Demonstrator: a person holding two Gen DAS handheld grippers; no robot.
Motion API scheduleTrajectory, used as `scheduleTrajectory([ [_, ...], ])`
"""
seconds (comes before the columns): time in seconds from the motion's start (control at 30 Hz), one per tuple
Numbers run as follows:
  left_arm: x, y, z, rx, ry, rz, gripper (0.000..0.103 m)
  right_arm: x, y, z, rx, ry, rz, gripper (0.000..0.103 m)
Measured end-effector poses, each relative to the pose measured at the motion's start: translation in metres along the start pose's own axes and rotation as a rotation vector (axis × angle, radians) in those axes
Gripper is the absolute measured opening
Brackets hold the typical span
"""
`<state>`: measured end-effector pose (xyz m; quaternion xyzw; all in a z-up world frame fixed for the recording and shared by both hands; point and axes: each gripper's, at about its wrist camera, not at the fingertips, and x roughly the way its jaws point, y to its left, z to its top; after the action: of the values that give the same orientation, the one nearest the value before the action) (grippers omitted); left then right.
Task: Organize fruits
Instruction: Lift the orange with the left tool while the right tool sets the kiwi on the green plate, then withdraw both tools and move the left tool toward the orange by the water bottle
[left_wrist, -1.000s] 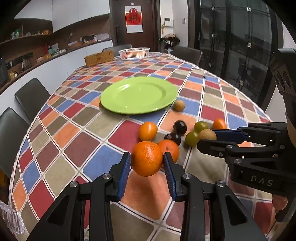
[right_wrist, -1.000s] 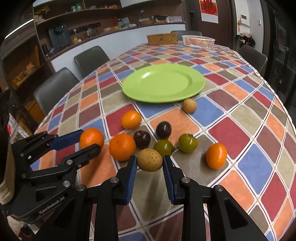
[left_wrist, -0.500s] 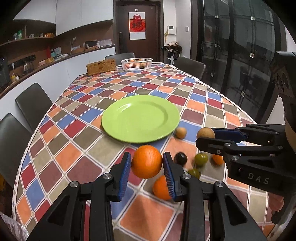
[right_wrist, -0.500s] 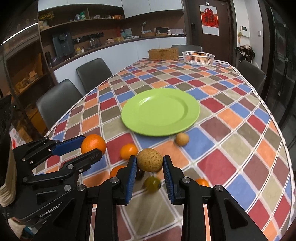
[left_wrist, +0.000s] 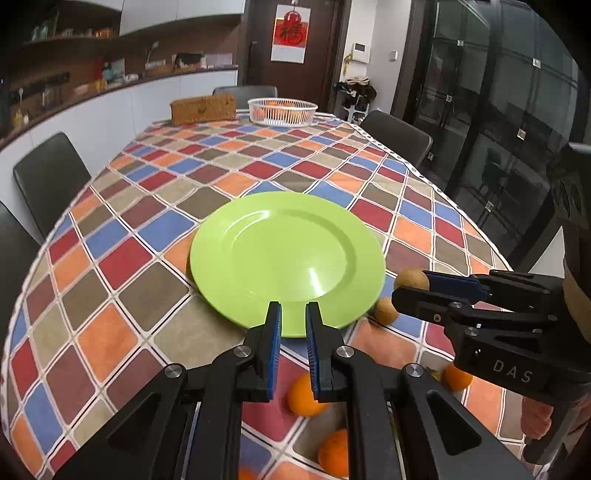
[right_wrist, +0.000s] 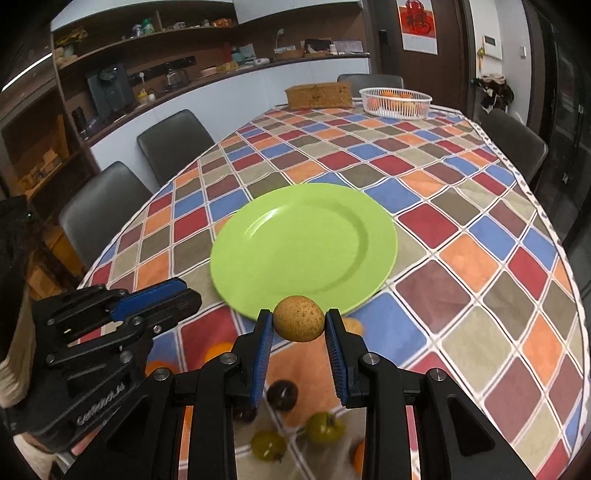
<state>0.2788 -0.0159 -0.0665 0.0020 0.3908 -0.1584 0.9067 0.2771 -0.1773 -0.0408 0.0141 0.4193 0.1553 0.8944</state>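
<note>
Just ahead of both grippers lies the green plate; left gripper closed, empty; right gripper clamps a brown speckled fruit.

Plate — plain lime green, glossy. Surface cloth beneath the plate: diamond check in red, blue, orange, olive and brown, lined white. Fruit nearest the plate: tan, brown-speckled. Fruits before the plate: orange, dull green, near-black. Hand-held gripper — black frame, blue pads. Basket beyond the plate: white mesh. Box beside it: woven tan.
</note>
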Motion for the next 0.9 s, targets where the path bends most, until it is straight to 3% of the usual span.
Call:
scheduleTrajectory([
  [0.27,0.026,0.012,0.0,-0.006,0.08,-0.005,0.014,0.034,0.005,0.013,-0.018,0.044,-0.006,0.03],
  [0.5,0.026,0.018,0.004,-0.004,0.073,0.025,0.028,0.052,0.002,0.024,-0.001,0.063,-0.024,0.032],
  [0.9,-0.019,0.007,0.002,0.003,0.025,0.013,0.042,0.009,0.02,0.014,-0.038,0.006,-0.012,0.033],
])
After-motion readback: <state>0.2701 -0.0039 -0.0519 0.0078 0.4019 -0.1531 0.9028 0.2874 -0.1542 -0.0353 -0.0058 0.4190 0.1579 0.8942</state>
